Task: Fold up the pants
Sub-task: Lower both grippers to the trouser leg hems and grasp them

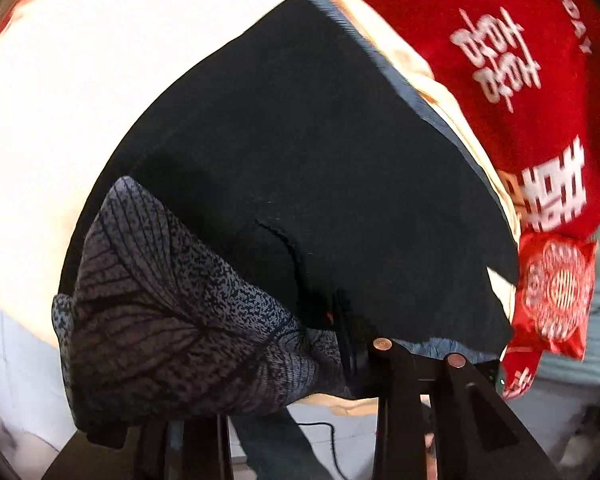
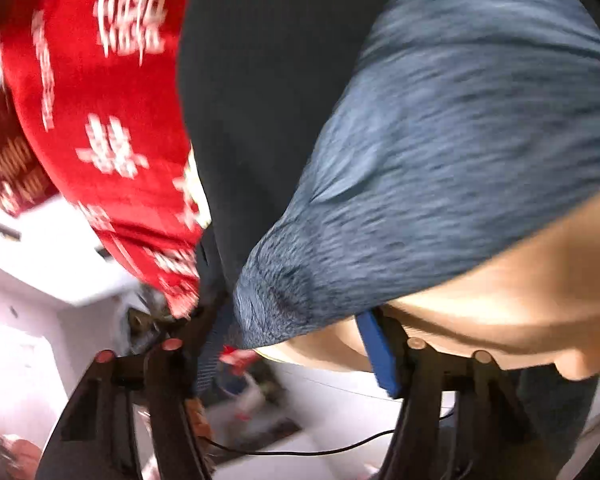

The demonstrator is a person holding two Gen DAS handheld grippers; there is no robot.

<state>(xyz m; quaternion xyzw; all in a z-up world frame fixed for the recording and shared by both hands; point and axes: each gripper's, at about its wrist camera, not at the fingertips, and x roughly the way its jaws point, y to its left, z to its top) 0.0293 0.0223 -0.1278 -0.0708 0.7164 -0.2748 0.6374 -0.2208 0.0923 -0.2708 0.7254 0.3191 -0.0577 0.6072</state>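
Dark navy pants [image 1: 308, 168] lie spread on a cream surface [image 1: 60, 100], their grey-blue inside turned up at the near left. My left gripper [image 1: 300, 364] is at the pants' near edge with grey-blue cloth [image 1: 160, 312] bunched over its left finger; it looks shut on that cloth. In the blurred right wrist view the pants [image 2: 260, 100] hang close to the lens with the grey-blue inside [image 2: 440, 180] folded over. My right gripper [image 2: 284, 348] has pants cloth between its fingers [image 2: 172, 346], though they stand apart.
A red blanket with white characters [image 1: 500, 60] lies past the pants' right edge and also shows in the right wrist view [image 2: 112, 100]. A small red packet [image 1: 552, 292] hangs near it. A black cable [image 2: 300, 450] runs below over a white floor.
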